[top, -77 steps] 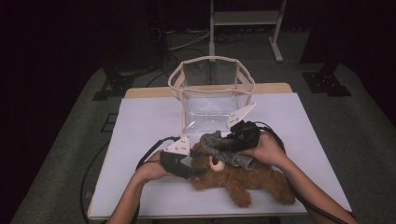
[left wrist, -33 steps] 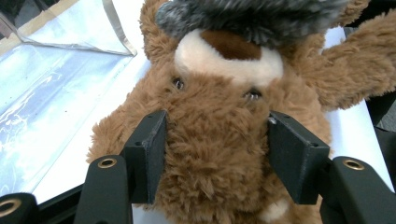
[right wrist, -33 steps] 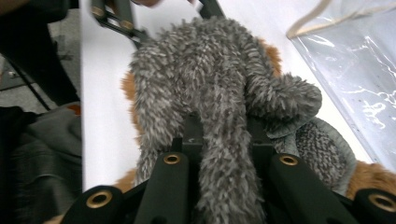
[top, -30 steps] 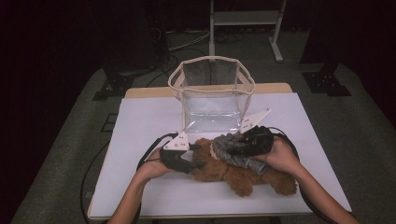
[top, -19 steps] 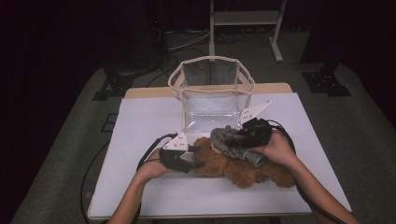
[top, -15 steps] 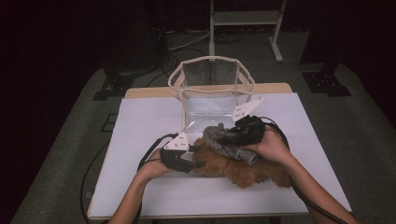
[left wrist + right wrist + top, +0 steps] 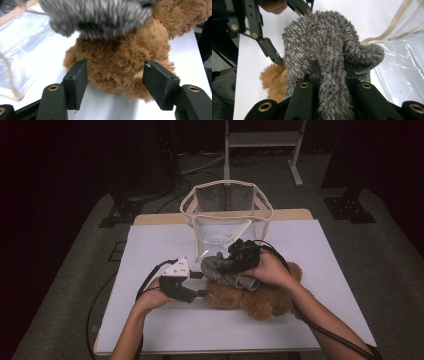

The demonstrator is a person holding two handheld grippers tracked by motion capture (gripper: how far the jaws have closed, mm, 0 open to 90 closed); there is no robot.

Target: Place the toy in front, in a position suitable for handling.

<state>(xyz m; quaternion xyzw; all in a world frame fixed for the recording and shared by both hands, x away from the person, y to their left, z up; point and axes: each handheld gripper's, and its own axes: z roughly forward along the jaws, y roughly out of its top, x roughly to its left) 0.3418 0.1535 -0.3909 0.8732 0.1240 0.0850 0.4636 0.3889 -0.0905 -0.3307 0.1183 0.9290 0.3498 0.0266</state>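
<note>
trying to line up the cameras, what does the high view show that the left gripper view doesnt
High view alone: the whole white table, the upright clear bag with beige trim, both hands, and the right tool shut on the grey plush toy.
Left gripper view alone: the left tool up close, its jaws open either side of the brown teddy bear, and they have just been opening.
Both: bear, grey plush above it, table, some of the bag's clear plastic.

tabletop point(image 7: 150, 250): white, carrying a clear bag point(image 7: 226, 220) at the back
right claw point(image 7: 231, 265): clamped on a grey furry cloth point(image 7: 220, 270)
left claw point(image 7: 204, 293): at the brown teddy bear point(image 7: 255, 300)
</note>
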